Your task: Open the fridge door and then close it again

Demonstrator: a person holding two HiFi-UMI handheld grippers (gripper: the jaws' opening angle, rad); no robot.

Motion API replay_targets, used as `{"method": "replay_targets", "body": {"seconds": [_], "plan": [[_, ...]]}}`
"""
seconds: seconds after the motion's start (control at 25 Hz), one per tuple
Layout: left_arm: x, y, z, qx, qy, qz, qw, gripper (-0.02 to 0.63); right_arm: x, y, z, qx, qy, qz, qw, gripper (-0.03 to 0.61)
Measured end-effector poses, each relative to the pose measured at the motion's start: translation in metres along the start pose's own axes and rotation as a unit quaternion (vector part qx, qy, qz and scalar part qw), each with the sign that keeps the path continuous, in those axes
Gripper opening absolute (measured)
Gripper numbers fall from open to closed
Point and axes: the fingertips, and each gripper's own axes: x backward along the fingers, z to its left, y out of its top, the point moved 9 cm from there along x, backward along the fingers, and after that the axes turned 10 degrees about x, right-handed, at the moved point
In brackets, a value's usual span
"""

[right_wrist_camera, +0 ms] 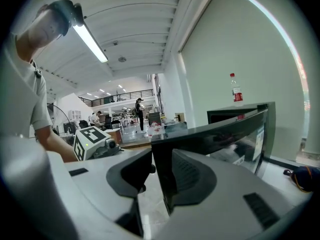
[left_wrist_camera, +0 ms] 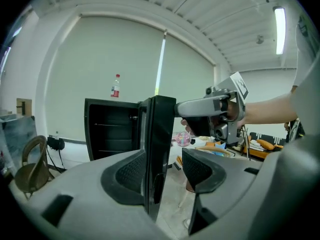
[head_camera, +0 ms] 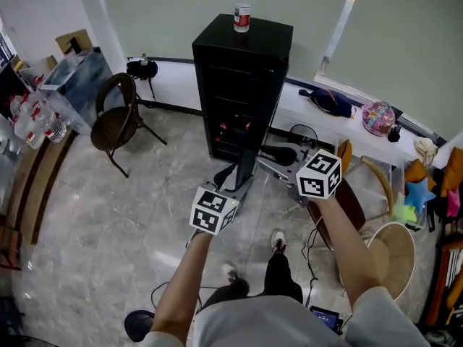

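A small black fridge (head_camera: 242, 71) stands on the floor ahead with its cabinet (left_wrist_camera: 112, 129) open and a water bottle (head_camera: 242, 7) on top. Its door (head_camera: 246, 168) is swung out towards me, edge-on. My left gripper (head_camera: 235, 190) is low on that edge. In the left gripper view the door (left_wrist_camera: 160, 134) stands between the left gripper's (left_wrist_camera: 162, 171) pads, with a gap on the right side, so this gripper is open. My right gripper (head_camera: 262, 155) reaches in higher up. There the door's edge (right_wrist_camera: 162, 154) sits between the right gripper's (right_wrist_camera: 161, 171) pads, and both pads lie against it.
A wicker chair (head_camera: 116, 118) stands left of the fridge, with packs of water bottles (head_camera: 36, 118) further left. Along the window ledge lie a dark bag (head_camera: 333, 101) and a colourful ball (head_camera: 377, 116). A round stool (head_camera: 394, 248) and cables (head_camera: 311, 241) are at my right.
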Motion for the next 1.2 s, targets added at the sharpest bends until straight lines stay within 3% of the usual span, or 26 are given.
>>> {"method": "replay_targets", "body": {"seconds": [0.24, 0.48, 0.84, 1.2], "plan": [[-0.001, 0.011, 0.044, 0.000, 0.041, -0.003, 0.9991, 0.207, -0.045, 0.012, -0.003, 0.011, 0.008, 0.002, 1.000, 0.101], [-0.005, 0.026, 0.090, 0.021, 0.049, -0.012, 0.9985, 0.207, -0.080, 0.022, -0.013, 0.013, 0.002, -0.001, 1.000, 0.098], [-0.005, 0.040, 0.141, 0.018, 0.054, -0.024, 0.9981, 0.189, -0.100, 0.020, -0.037, 0.001, -0.040, 0.000, 0.999, 0.098], [-0.014, 0.059, 0.202, 0.013, 0.037, -0.008, 0.9992, 0.189, -0.130, 0.019, -0.069, -0.010, -0.115, -0.011, 0.993, 0.095]]}}
